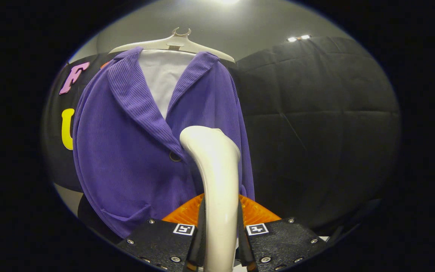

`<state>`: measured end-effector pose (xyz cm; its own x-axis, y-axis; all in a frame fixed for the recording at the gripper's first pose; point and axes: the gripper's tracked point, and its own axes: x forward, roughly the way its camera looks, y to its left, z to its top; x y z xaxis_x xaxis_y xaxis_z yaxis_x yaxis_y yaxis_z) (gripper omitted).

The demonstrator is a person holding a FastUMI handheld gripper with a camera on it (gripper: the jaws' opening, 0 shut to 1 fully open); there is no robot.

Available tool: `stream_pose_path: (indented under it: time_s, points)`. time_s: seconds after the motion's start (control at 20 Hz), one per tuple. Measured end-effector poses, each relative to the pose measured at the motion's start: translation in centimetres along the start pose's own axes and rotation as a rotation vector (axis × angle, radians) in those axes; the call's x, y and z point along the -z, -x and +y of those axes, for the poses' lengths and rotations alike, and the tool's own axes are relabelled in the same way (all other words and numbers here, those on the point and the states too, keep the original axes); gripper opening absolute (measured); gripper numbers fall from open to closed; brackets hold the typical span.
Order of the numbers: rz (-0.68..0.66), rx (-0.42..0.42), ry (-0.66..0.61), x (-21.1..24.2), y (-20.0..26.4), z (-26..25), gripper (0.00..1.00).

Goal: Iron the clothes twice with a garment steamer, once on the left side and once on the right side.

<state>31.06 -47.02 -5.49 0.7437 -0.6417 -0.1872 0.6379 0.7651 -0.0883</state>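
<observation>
The hand-held gripper (220, 241) is clamping both fingers on the steamer (217, 181). Its head is resting against the purple jacket (127, 151), which is hanging on a hanger (172, 43).

Booth wall (315, 113): black quilted cloth, creased, spanning the backdrop. Upper wall (240, 26): plain grey, possibly ceiling. Lights: one bright lamp (228, 1) overhead; paired small lamps (298, 38) above the cloth's top edge.
</observation>
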Motion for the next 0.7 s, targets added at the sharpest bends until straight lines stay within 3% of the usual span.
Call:
stream_pose_path:
  time_s: [0.7]
  points:
    - [0.153, 0.033, -0.006, 11.1, 0.7, -1.4, 0.35]
